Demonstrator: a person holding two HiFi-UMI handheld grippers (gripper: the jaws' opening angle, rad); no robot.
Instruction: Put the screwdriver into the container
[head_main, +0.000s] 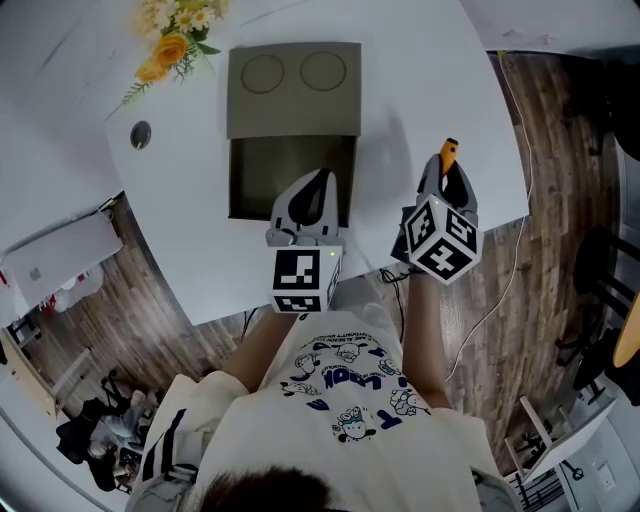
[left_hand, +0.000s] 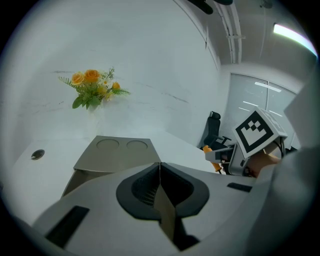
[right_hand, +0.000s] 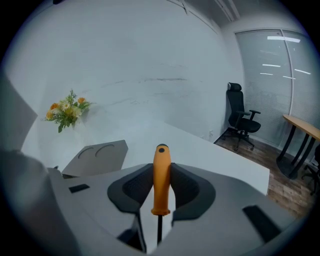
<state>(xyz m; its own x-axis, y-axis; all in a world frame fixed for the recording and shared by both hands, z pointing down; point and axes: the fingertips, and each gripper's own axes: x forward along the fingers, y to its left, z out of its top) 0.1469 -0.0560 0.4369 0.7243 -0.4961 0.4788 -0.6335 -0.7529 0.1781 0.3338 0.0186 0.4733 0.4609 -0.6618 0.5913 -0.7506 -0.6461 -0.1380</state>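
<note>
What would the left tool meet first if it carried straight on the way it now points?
Probably the grey container, lying directly ahead of the left tool; depth is unclear.

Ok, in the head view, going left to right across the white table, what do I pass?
Flowers → container → screwdriver, clamped in the right gripper. The left gripper overlaps the container, so it is left out.

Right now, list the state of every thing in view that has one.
right gripper: shut on the screwdriver.
screwdriver: gripped by its handle, not yet in the container.
left gripper: shut, empty.
container: open, visible interior empty.
</note>
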